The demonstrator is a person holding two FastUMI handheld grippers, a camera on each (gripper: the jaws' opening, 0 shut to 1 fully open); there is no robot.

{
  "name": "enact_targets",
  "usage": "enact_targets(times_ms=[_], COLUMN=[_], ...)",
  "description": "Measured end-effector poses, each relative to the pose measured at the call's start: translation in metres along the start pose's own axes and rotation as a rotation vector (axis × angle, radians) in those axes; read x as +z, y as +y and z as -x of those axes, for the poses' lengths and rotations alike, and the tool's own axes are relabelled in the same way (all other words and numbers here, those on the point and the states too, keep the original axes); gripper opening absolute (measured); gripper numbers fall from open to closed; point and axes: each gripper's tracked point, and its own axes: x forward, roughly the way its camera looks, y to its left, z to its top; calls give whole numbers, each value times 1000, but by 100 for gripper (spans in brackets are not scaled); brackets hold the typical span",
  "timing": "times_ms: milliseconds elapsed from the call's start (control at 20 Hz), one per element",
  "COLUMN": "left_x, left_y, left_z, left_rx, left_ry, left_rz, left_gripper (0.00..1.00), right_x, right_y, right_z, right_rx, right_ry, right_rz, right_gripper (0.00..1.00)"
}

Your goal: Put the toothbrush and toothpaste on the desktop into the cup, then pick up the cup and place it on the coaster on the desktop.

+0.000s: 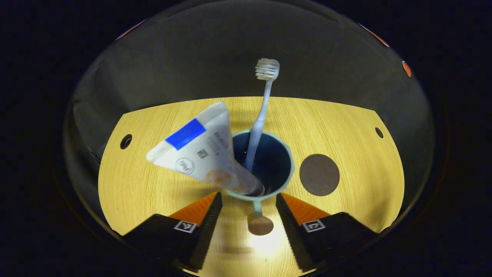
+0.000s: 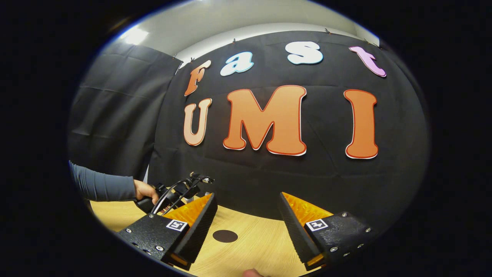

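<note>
Beside the coaster [image 1: 319, 174] stands the cup [image 1: 265, 165], toothbrush [image 1: 261, 115] and toothpaste [image 1: 200, 152] inside; likely top-heavy, so we'd grip its handle [image 1: 258, 217], which sits between our left gripper's [image 1: 249, 215] wide-open, empty fingers.

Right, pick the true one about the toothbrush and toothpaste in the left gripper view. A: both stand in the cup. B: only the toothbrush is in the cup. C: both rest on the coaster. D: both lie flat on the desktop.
A: the toothbrush and toothpaste both stand in the cup, which sits on the desktop beside the bare coaster.
</note>
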Motion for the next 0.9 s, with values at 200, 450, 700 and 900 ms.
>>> enact_targets(times_ms=[200,450,700,900], left_x=[-1,-1,3,10], left_y=[-1,-2,-8,-9], left_z=[-2,5,-2,-1], left_rx=[28,35,-18,-53], left_ry=[10,-5,-45,-82], left_rz=[-11,10,33,-10], left_gripper=[44,22,20,20], right_x=[-6,-7,-17,-25], right_y=[3,0,-11,-22], right_z=[5,8,18,31], right_rx=[7,-9,-41,-68], right_ry=[5,8,26,49], right_rz=[-2,-3,-17,-41], right_gripper=[96,96,96,96])
